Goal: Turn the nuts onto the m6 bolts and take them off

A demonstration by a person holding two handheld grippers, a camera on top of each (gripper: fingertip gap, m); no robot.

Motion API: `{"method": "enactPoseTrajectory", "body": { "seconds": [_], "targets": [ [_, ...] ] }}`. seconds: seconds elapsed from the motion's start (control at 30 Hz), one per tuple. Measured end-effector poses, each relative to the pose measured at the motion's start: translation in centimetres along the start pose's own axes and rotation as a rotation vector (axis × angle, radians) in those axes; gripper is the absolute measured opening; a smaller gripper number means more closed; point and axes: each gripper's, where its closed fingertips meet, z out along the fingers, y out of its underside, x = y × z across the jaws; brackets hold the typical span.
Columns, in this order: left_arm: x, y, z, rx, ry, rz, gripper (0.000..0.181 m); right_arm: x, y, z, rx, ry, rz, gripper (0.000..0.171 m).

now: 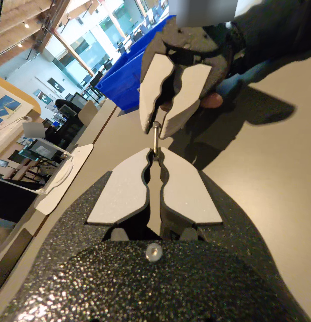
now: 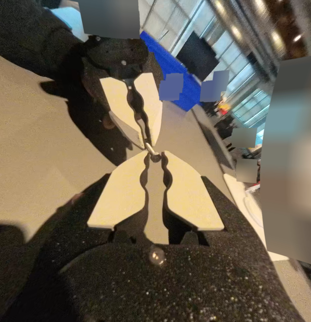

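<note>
A silver bolt (image 1: pixel 156 139) is held in the air between my two grippers, above a beige table (image 1: pixel 256 174). My left gripper (image 1: pixel 155 153) is shut on the bolt's threaded end. I cannot tell whether a nut sits between its tips. My right gripper (image 1: pixel 155 129) comes in from the opposite side and is closed around the bolt's wider head end (image 1: pixel 155 124). In the right wrist view, my right gripper (image 2: pixel 155 156) holds that round end (image 2: pixel 155 157) and the left gripper (image 2: pixel 146 142) grips the shaft beyond it.
A blue bin (image 1: pixel 123 81) stands at the far side of the table and also shows in the right wrist view (image 2: pixel 170 69). A clear plastic stand (image 1: pixel 55 167) and a white sheet (image 1: pixel 67 176) lie to the left. A person's dark sleeve (image 1: pixel 273 34) is behind the right gripper.
</note>
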Motion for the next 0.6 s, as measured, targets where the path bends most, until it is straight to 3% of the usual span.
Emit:
{"method": "enactPoseTrajectory", "body": {
  "seconds": [0.03, 0.1, 0.2, 0.3, 0.43, 0.53, 0.6],
  "targets": [
    [-0.3, -0.1, -0.1, 0.014, -0.011, -0.017, 0.005, 0.3, -0.1, 0.1, 0.001, 0.017, 0.007, 0.015],
    [-1.0, 0.0, -0.5, 0.029, -0.045, -0.039, 0.005, 1.2, -0.4, 0.2, 0.0, 0.045, 0.082, 0.038],
    [-2.1, 0.5, -0.8, 0.012, -0.129, -0.01, 0.005, 1.8, -0.1, 0.4, -0.026, 0.023, 0.298, 0.04],
    [-2.3, 0.9, -0.7, -0.037, -0.177, 0.071, 0.005, 1.6, 0.8, 0.7, -0.069, -0.034, 0.515, 0.036],
    [-1.8, 1.0, -0.3, -0.089, -0.193, 0.189, 0.005, 1.2, 0.6, 0.8, -0.065, -0.096, 0.654, 0.031],
    [-1.2, 1.0, 0.0, -0.101, -0.17, 0.229, 0.006, 0.4, 0.8, 0.8, -0.1, -0.139, 0.63, 0.016],
    [-0.7, 1.0, 0.1, -0.091, -0.134, 0.191, 0.005, -0.1, 0.9, 0.7, -0.123, -0.138, 0.49, 0.011]
  ]
}}
